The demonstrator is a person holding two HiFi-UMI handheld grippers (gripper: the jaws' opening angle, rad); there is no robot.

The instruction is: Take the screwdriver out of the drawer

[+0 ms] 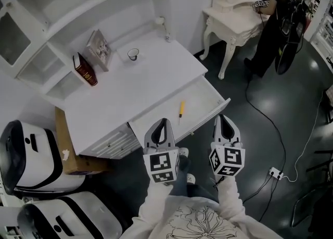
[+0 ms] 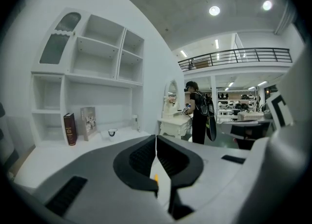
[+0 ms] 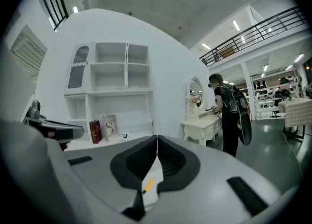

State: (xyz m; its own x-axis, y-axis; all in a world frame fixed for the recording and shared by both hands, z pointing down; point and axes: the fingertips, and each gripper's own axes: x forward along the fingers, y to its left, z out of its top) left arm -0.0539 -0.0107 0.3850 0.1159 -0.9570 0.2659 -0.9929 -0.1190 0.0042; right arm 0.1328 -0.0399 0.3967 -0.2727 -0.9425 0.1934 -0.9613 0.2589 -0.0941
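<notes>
With left tool point(image 1: 163, 121) and right tool point(image 1: 223, 117) both closed tip to tip on nothing, noting screwdriver point(image 1: 181, 109) loose in open drawer point(image 1: 210, 96) just ahead of left tool, ahead-left of right: looks light, stiff, slim, prone to roll, best pinched across yellow handle after opening.

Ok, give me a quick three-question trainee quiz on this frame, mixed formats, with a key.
1. True or false: the screwdriver lies in the open drawer.
2. The left gripper is: A) open, B) shut on nothing, C) shut on the screwdriver.
3. Fill in: the standing book on the desk is dark ___.
Key: 1 true; 2 B; 3 red.
</notes>
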